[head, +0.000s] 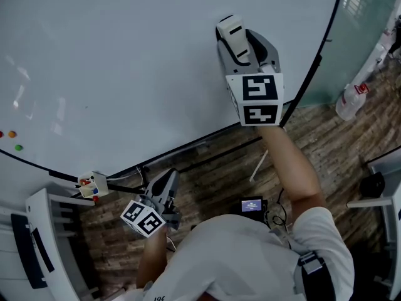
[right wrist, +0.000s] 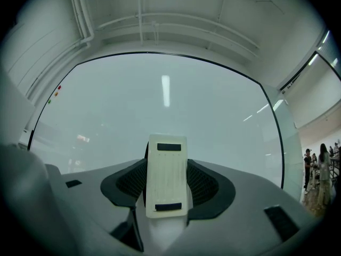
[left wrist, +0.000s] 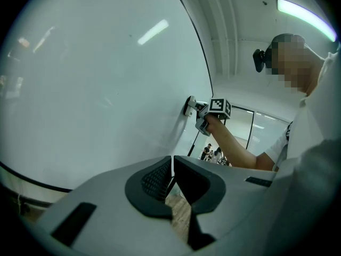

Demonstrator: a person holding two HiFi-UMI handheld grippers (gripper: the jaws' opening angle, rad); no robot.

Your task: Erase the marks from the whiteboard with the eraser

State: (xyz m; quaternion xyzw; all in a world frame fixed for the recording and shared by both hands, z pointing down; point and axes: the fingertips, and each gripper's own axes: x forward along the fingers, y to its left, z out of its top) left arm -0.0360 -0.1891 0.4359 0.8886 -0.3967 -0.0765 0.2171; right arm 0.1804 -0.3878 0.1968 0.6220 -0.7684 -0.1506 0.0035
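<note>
- The right claw [right wrist: 166,184] is clamped on the eraser [right wrist: 166,175], with one jaw on each long side of its pale plastic back.
- The left claw [left wrist: 171,181] hangs low below the board's lower edge, over the wood-patterned floor [head: 219,174]. Its jaws are nearly together with only a thin slit between them, and they hold nothing.
- In the head view the eraser is up against the whiteboard [head: 125,61], right of centre and above the bottom frame. The left gripper view suggests it meets the surface, though how much of the pad is in contact is unclear.
- The eraser's long axis runs along the jaws. One short end sits deep in the claw and the other points up and away, towards the board.
- No ink shows on the board in any view. Only a few small coloured dots [head: 11,133] sit at its far left edge, and they look like magnets.
- To wipe well, I judge the pad should be laid flat rather than on its end edge.
- Pressure should be even and strokes should overlap.
- The grip should be firm enough that the eraser does not twist between the jaws.
</note>
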